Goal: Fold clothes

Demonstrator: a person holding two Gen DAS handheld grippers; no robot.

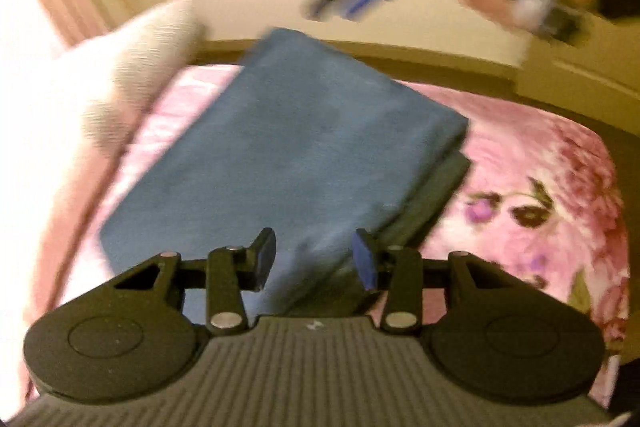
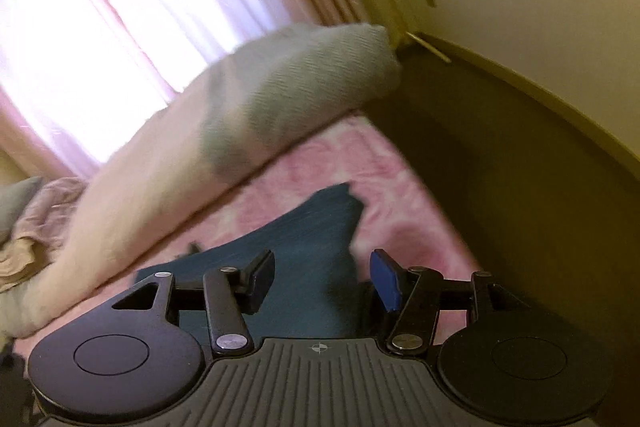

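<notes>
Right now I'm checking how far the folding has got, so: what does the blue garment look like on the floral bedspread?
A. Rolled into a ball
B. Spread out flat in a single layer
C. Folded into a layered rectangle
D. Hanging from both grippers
C: in the left wrist view the blue garment lies on the floral bedspread as a flat rectangle, with a lower layer's edge showing along one side.

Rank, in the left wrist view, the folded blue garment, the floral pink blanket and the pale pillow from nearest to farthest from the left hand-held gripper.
1. Folded blue garment, directly under the left hand-held gripper.
2. Floral pink blanket, beneath and to the right.
3. Pale pillow, far left.
</notes>
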